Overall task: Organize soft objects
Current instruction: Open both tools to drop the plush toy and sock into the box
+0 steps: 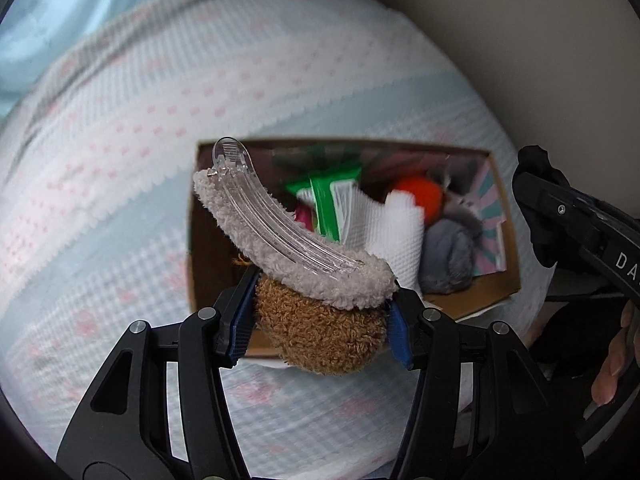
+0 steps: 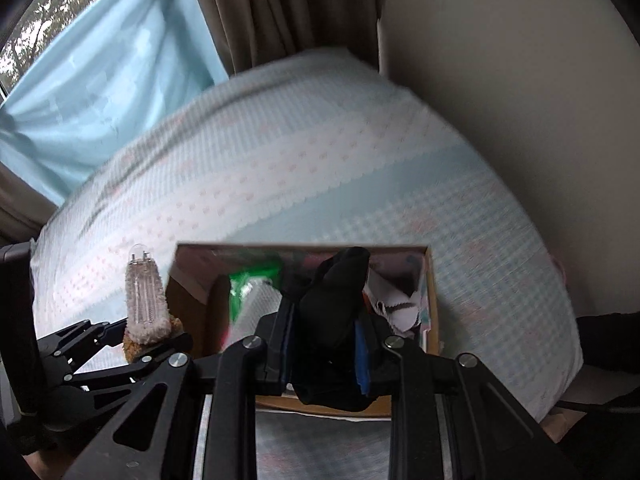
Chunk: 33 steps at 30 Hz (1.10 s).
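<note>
1. Brown curly-pile plush ball (image 1: 320, 332) with a grey fleecy curved hair clip with a clear plastic spine (image 1: 288, 232) on top: clamped in your left gripper (image 1: 320, 330), above the near-left corner of the open cardboard box (image 1: 192, 240).
2. Black soft cloth item (image 2: 336, 312): pinched in your right gripper (image 2: 326, 360), over the box's near edge.
3. Box sits on the pale blue and white checked bedspread (image 1: 120, 140). Already inside: green-and-white packet (image 1: 324, 200), white waffle cloth (image 1: 396, 232), orange ball (image 1: 420, 196), grey plush (image 1: 448, 256).
4. Both grippers point steeply down, side by side.
5. Beige wall (image 2: 500, 80) close on the right, curtain (image 2: 280, 8) behind.
</note>
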Available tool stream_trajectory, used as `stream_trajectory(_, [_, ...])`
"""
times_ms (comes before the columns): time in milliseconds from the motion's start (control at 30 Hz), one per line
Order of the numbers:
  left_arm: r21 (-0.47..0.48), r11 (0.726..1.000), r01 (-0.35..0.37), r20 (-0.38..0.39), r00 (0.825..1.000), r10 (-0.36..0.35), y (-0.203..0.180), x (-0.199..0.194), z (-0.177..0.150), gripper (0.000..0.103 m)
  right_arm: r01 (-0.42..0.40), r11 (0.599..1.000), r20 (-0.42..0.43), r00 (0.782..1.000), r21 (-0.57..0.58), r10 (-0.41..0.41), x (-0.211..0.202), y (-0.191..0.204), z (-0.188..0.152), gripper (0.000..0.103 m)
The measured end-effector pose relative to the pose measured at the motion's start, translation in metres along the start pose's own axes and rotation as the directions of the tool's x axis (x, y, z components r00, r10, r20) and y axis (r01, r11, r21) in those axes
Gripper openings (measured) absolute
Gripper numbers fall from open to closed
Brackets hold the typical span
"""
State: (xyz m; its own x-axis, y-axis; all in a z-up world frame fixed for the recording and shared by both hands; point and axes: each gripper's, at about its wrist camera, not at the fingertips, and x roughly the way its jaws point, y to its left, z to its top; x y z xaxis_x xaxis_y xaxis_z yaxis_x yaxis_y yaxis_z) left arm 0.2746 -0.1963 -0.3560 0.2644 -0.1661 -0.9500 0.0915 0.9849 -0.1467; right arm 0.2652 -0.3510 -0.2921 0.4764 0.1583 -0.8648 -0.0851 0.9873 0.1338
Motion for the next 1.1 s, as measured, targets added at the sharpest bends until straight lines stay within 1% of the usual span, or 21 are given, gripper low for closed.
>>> stream_trajectory(133, [0.021,0.999,-0.028,-0.063,0.998,0.029,0.0,0.027,0.0,0.052,-0.032,0.999,-0.06,0.998,0.014,0.033,0.026,-0.009,0.001,0.023])
stream_trajectory(233, [0.03,0.999,-0.036,-0.086,0.996,0.039,0.002,0.037,0.002,0.052,-0.049,0.999,-0.093,0.994,0.022,0.051,0.042,-0.012,0.003,0.023])
stream_trajectory(267, [0.039,0.998,-0.044,-0.087,0.995,0.048,0.002,0.038,0.002,0.057,-0.052,0.998,-0.098,0.994,0.024,0.054,0.045,-0.012,0.004,0.023])
stream_trajectory(300, [0.05,0.997,-0.055,-0.085,0.995,0.059,0.001,0.038,0.003,0.066,-0.056,0.998,-0.104,0.993,0.029,0.059,0.048,-0.013,0.006,0.023])
stream_trajectory(333, [0.059,0.997,-0.059,-0.088,0.994,0.064,-0.001,0.04,0.005,0.071,-0.062,0.998,-0.111,0.992,0.033,0.065,0.051,-0.015,0.008,0.023])
stream_trajectory(367, [0.065,0.996,-0.06,-0.096,0.993,0.066,-0.001,0.041,0.006,0.087,-0.065,0.997,-0.118,0.991,0.039,0.069,0.056,-0.015,0.01,0.023])
stream_trajectory(400, [0.069,0.996,-0.06,-0.107,0.992,0.067,-0.001,0.041,0.007,0.103,-0.063,0.997,-0.125,0.99,0.043,0.068,0.059,-0.016,0.011,0.031])
stream_trajectory(433, [0.071,0.996,-0.061,-0.112,0.991,0.069,0.0,0.041,0.008,0.103,-0.058,0.997,-0.134,0.989,0.046,0.063,0.062,-0.017,0.011,0.039])
stream_trajectory(500, [0.074,0.995,-0.062,-0.118,0.991,0.07,0.001,0.039,0.008,0.103,-0.05,0.997,-0.144,0.988,0.064,0.059,0.066,-0.02,0.013,0.08])
stream_trajectory(567, [0.074,0.995,-0.069,-0.121,0.99,0.078,0.005,0.036,0.006,0.103,-0.065,0.994,-0.142,0.987,0.09,0.077,0.066,-0.022,0.013,0.098])
stream_trajectory(733, [0.057,0.996,-0.064,-0.107,0.992,0.069,0.009,0.023,0.003,0.103,-0.057,0.991,-0.131,0.989,0.12,0.073,0.058,-0.025,0.011,0.098])
stream_trajectory(867, [0.052,0.998,-0.046,-0.084,0.995,0.05,0.009,0.007,0.002,0.103,-0.057,0.992,-0.119,0.99,0.113,0.071,0.046,-0.019,0.01,0.098])
stream_trajectory(1000, [0.053,0.998,-0.033,-0.045,0.998,0.035,0.008,-0.021,-0.002,0.103,-0.049,0.993,-0.075,0.996,0.103,0.057,0.014,-0.008,0.007,0.098])
stream_trajectory(1100, [0.051,0.998,-0.03,-0.003,1.0,0.03,0.011,-0.054,-0.008,0.103,-0.034,0.995,-0.032,0.999,0.092,0.037,-0.016,0.003,0.006,0.098])
